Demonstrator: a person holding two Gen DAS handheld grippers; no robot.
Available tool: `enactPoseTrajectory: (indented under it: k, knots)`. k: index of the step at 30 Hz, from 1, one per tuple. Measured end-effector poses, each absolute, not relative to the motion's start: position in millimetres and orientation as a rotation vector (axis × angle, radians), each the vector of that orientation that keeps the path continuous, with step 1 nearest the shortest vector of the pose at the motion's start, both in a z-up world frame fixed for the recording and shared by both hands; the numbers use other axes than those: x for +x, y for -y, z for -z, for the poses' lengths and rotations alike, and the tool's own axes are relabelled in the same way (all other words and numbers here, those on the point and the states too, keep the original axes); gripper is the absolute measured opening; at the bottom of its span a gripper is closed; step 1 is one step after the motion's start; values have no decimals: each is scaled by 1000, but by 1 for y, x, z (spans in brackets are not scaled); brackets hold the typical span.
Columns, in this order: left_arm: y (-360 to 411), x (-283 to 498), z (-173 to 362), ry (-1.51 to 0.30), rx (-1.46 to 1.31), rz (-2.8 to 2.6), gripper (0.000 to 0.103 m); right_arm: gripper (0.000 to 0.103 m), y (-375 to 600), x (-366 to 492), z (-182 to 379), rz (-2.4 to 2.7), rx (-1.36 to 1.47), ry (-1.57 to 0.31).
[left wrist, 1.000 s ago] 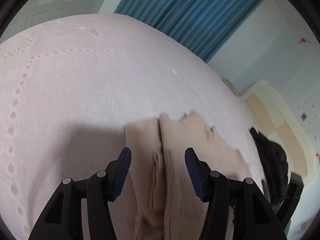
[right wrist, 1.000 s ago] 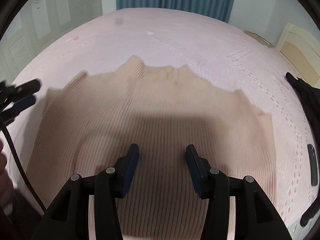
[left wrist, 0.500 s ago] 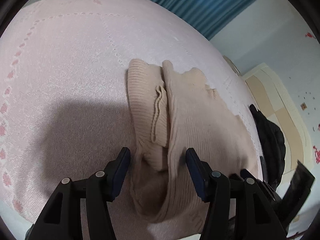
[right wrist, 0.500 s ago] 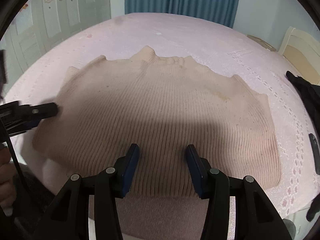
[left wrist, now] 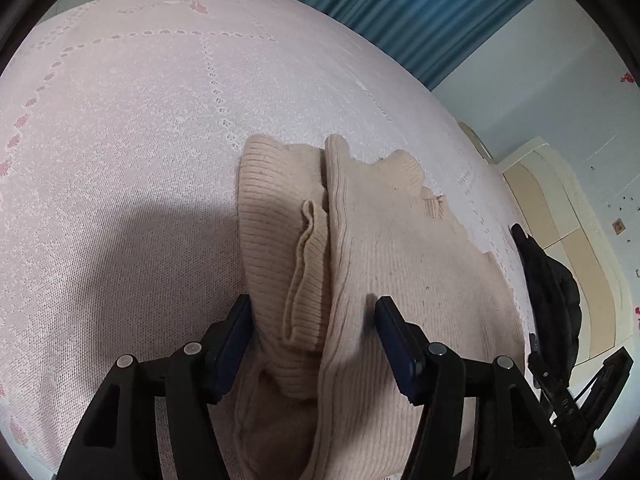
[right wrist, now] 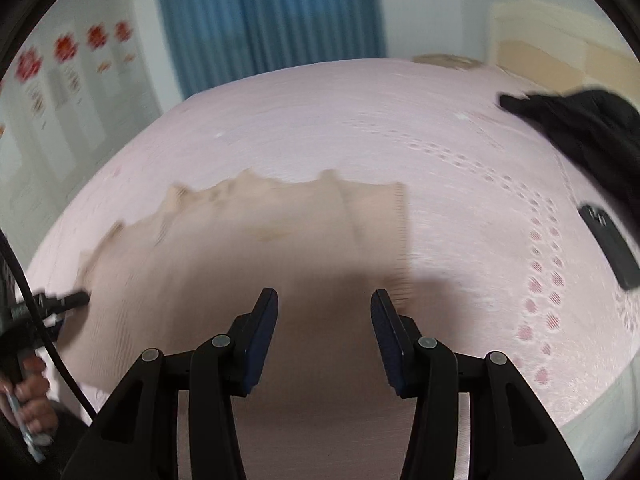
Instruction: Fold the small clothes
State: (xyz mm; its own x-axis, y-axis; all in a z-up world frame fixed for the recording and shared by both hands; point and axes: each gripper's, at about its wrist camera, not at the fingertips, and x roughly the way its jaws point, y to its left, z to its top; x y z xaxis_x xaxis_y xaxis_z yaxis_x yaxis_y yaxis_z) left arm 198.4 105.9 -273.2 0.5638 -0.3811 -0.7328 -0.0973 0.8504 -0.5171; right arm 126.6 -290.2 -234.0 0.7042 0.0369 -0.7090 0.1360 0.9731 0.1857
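A beige ribbed sweater (left wrist: 384,264) lies flat on the pink bedspread (left wrist: 120,128), one sleeve folded in over its side. My left gripper (left wrist: 312,316) is open, its jaws straddling the folded sleeve cuff (left wrist: 306,280) at the sweater's edge, low over it. In the right wrist view the sweater (right wrist: 248,248) is motion-blurred, its right part folded in. My right gripper (right wrist: 324,308) is open and empty above the sweater's near hem. The left gripper (right wrist: 72,300) shows at the sweater's left edge.
A black garment (right wrist: 580,132) lies at the bed's right side, also in the left wrist view (left wrist: 548,280). A dark phone (right wrist: 608,240) lies near it. Blue curtains (right wrist: 272,20) hang behind the bed. A hand and cable (right wrist: 24,360) are at the left.
My left gripper has come closer to the folded sleeve. My right gripper has swung to the right along the hem; its view is now blurred, and the sweater's right side now appears folded in.
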Motion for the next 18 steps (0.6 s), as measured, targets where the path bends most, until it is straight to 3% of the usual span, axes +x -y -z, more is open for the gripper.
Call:
enactPoseTrajectory:
  k: [2,6,8,18]
  knots:
    - [-104,198,273,-967,-536,161,51,47,306,128,236,69,288,-792]
    - [-102,200,273,-962,-554,150,28,47,341,127,243,123,406,-810]
    - [-104,199,269,-940,-579,156,24,47,352,124,242,185,396,-797]
    - [-63,207,193,-887,-600,150,21,47,398,107,236,297,405,-736]
